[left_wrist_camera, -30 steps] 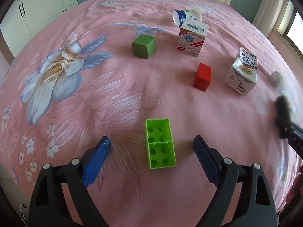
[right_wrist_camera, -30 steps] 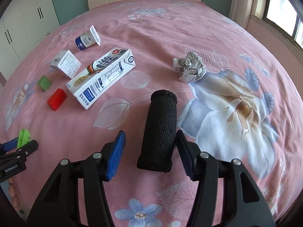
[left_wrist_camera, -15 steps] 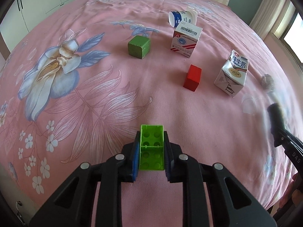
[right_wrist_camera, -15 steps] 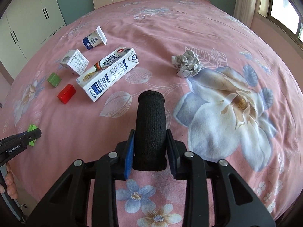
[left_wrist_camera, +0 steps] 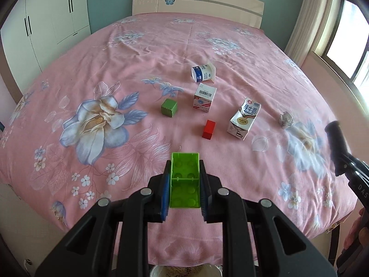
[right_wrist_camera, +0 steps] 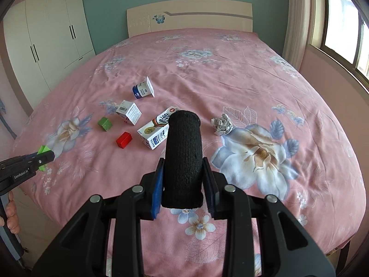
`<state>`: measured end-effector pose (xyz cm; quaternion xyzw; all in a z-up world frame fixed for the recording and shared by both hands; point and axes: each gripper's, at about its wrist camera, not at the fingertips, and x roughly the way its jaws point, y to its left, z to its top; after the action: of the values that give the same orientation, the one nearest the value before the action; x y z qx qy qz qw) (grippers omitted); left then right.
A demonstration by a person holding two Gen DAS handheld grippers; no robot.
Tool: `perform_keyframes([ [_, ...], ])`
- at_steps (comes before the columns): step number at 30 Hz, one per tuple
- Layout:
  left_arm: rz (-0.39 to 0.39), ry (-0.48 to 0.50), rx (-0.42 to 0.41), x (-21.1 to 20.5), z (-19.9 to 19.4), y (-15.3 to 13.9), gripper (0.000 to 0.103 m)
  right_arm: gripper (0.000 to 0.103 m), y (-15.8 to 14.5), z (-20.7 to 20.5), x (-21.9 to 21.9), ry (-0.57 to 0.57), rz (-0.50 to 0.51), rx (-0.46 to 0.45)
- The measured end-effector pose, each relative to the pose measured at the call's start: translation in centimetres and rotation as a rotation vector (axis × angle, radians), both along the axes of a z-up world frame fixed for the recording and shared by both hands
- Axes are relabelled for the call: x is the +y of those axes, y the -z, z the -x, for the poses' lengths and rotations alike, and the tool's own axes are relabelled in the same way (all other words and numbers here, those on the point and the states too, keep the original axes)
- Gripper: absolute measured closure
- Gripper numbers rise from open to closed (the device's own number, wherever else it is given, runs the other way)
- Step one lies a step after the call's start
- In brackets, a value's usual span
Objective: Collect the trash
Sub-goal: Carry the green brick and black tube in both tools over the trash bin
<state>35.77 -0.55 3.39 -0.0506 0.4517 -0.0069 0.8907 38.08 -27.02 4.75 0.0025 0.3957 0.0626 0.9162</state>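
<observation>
left gripper point(left_wrist_camera: 184, 180) clamped on the green brick point(left_wrist_camera: 184, 180); right gripper point(right_wrist_camera: 183, 173) clamped on the black foam roll point(right_wrist_camera: 183, 152). both items held above the bed's point(left_wrist_camera: 138, 46) foot edge.

— What colour is the bedspread point(left_wrist_camera: 161, 46)?
— Pink, printed with pale blue flowers.
— And the blocks?
— One lime green brick point(left_wrist_camera: 184, 180), one dark green cube point(left_wrist_camera: 169, 107), one red block point(left_wrist_camera: 209, 129).
</observation>
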Motion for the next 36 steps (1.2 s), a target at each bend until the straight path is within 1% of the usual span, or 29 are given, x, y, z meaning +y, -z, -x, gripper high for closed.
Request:
perform_keyframes([
  [5,-0.015,0.046,-0.095,0.1,3.6,-5.4,0.079,0.071,-5.7,4.0,0.6,-0.029,-0.012,-0.083],
  [10,-0.023,0.105,-0.171,0.3,8.1,-9.6,0.079,0.071,-10.6,9.1,1.3,-0.077,-0.029,-0.161],
  [14,-0.030,0.160,-0.206,0.3,11.8,-11.5,0.079,0.071,-13.1,13.1,2.1,-0.127,-0.031,-0.196],
  [17,-0.052,0.197,-0.225,0.0,14.3,-11.9,0.079,0.071,-13.7,16.1,3.0,-0.169,-0.010,-0.207],
  [21,-0.054,0.235,-0.222,0.2,17.2,-11.1,0.079,0.071,-12.7,19.7,4.2,-0.225,0.011,-0.194],
  [24,-0.044,0.273,-0.192,0.4,18.8,-9.4,0.079,0.071,-10.8,21.8,4.7,-0.257,0.013,-0.168],
  [31,-0.047,0.314,-0.095,0.5,21.1,-3.6,0.079,0.071,-4.7,24.5,6.4,-0.316,0.030,-0.053],
  [34,-0.047,0.344,-0.029,0.4,21.5,-0.6,0.079,0.071,-1.9,25.2,7.3,-0.340,0.034,0.000],
  [36,-0.071,0.350,0.019,0.3,21.7,1.6,0.079,0.071,0.2,25.5,7.9,-0.356,0.033,0.044],
])
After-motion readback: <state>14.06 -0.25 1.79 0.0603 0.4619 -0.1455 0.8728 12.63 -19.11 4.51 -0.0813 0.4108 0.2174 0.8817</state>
